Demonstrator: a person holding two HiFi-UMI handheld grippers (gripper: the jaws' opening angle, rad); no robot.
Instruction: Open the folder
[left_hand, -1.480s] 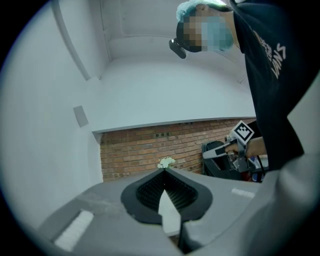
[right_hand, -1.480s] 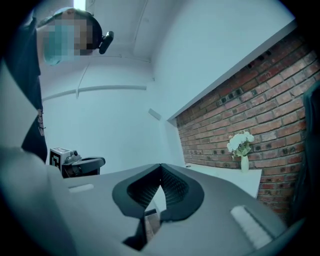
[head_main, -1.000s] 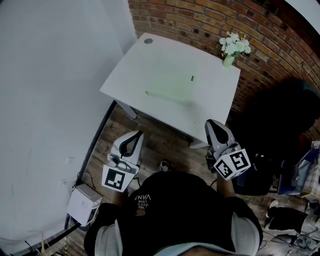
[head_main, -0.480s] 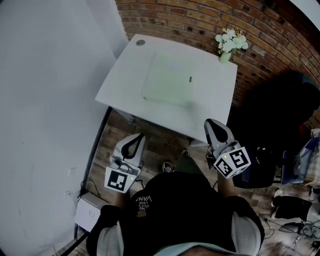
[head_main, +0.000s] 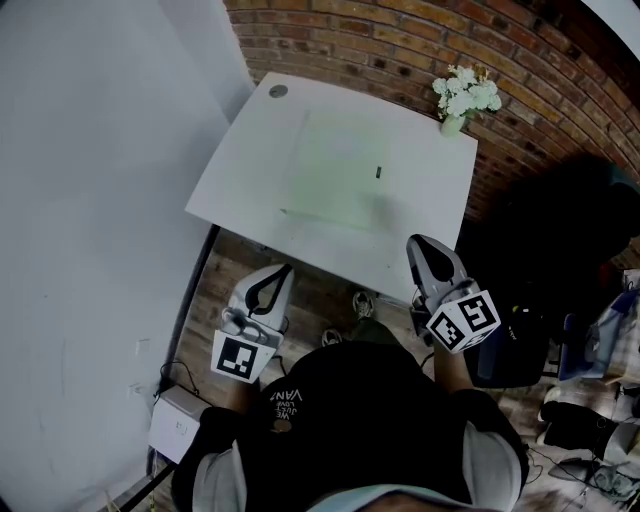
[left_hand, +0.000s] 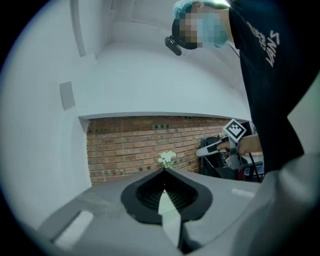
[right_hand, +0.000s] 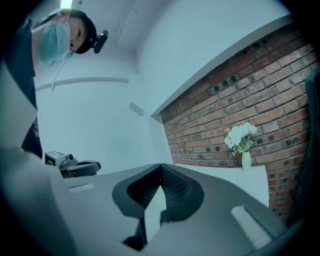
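A pale green folder (head_main: 335, 170) lies flat and closed on the white table (head_main: 240, 180), with a small dark mark (head_main: 378, 172) near its right edge. My left gripper (head_main: 281, 267) is shut and empty, held off the table's near edge, over the floor. My right gripper (head_main: 413, 243) is shut and empty too, level with the table's near right corner. In the left gripper view the shut left gripper (left_hand: 164, 170) hides the table, and the right gripper (left_hand: 220, 145) shows off to the side. In the right gripper view the right gripper (right_hand: 160, 165) points along the table (right_hand: 250, 172).
A vase of white flowers (head_main: 462, 95) stands at the table's far right corner, against the brick wall (head_main: 400, 40). A white wall (head_main: 90, 200) runs along the left. A white box (head_main: 178, 425) sits on the floor at left, and dark furniture (head_main: 520, 340) stands right of the table.
Both grippers have moved a little nearer the table's near edge, still shut. The table and folder sit slightly closer in the head view.
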